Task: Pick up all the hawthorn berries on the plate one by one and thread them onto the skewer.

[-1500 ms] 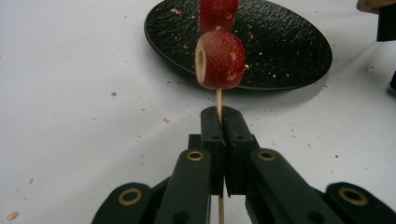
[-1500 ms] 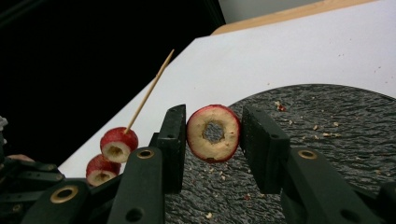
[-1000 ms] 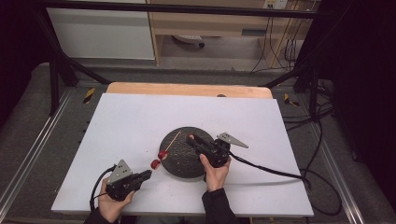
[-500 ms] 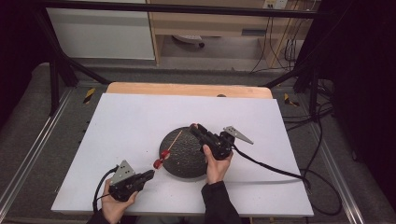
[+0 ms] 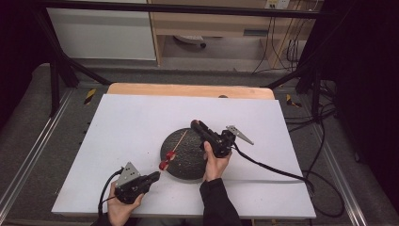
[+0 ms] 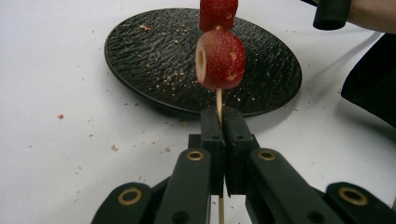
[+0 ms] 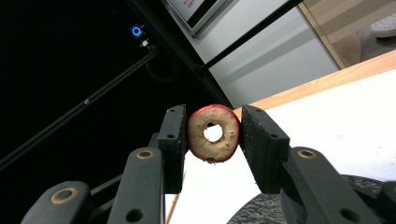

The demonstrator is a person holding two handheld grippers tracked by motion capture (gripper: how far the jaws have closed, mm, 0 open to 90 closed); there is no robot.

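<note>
While a person sits at a white surface (image 5: 263, 188), the left tool (image 5: 155, 177) is clamped shut on the lower end of a thin wooden skewer (image 6: 218, 100), its two black jaws pressed together with the stick running up between them. Two red fruit pieces (image 6: 220, 58), which look like hollowed strawberries though the close view leaves that unsure, are threaded on the skewer just above the jaws, one behind the other. From above, the skewer slants up from the left tool across the left rim of a round black plate (image 5: 188, 167), the red pieces (image 5: 167, 160) sitting at the plate's near-left edge. The plate lies near the middle of the surface, its dark ribbed face dotted with pale crumbs (image 6: 168, 79); more crumbs are scattered on the white surface beside it.

The right tool (image 7: 214, 133) grips a ring-shaped fruit slice (image 7: 214, 133) with red skin, pale flesh and a hole through its centre, pinched on both sides by the jaw pads. Seen from above, that tool (image 5: 196, 125) is held over the plate's far edge, pointing up and to the left, with a black cable (image 5: 273, 167) trailing off to the right. Both hands enter from the bottom edge, the right one in a dark sleeve (image 5: 214, 200).
</note>
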